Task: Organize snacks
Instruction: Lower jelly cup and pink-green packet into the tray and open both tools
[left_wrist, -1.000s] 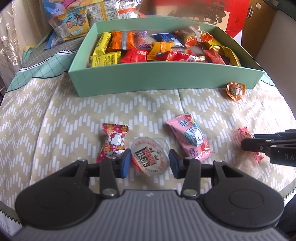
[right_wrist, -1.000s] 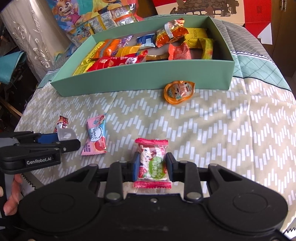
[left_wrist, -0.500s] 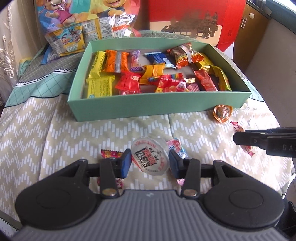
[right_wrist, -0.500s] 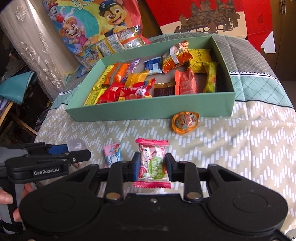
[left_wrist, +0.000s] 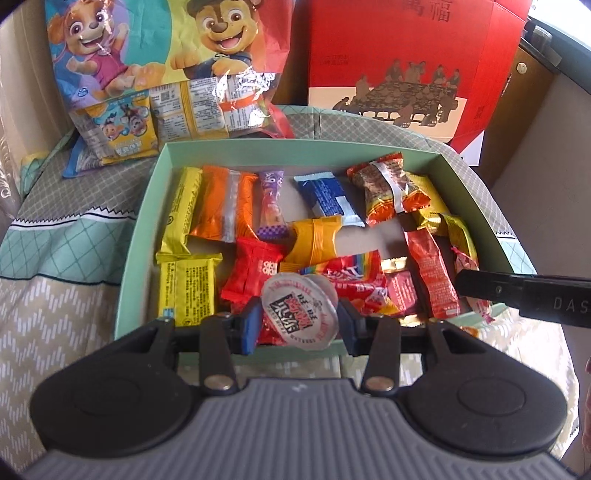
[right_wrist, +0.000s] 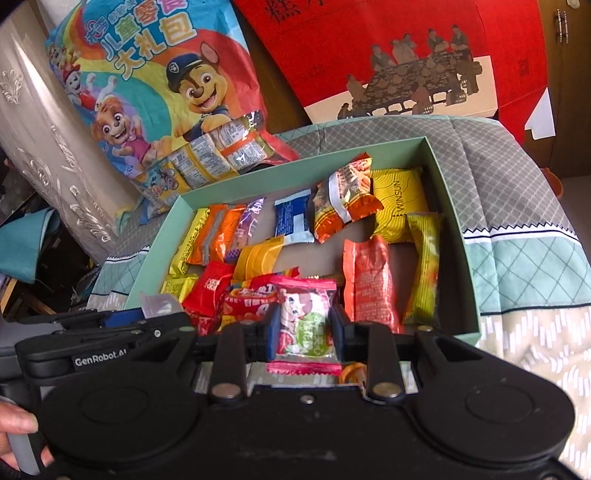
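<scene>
A mint green box (left_wrist: 142, 236) (right_wrist: 452, 206) holds several wrapped snacks. My left gripper (left_wrist: 299, 325) is shut on a round clear jelly cup (left_wrist: 299, 314) with a red and white lid, held over the box's near wall. My right gripper (right_wrist: 304, 332) is shut on a pink and green candy packet (right_wrist: 306, 325), held over the box's near edge. The right gripper also shows in the left wrist view (left_wrist: 517, 291) at the right, over the box's near right corner. The left gripper shows in the right wrist view (right_wrist: 110, 332) at the lower left.
The box sits on a zigzag-patterned cloth (left_wrist: 55, 325). A large cartoon-dog snack bag (left_wrist: 155, 55) (right_wrist: 147, 92) and small packets (left_wrist: 192, 107) lie behind it. A red gift box (left_wrist: 399, 62) stands at the back right. An orange snack (right_wrist: 352, 373) peeks out below the right gripper.
Both grippers have risen from the cloth and moved forward with their snacks, and now hover over the box's near edge. The loose snacks on the cloth have dropped out of view.
</scene>
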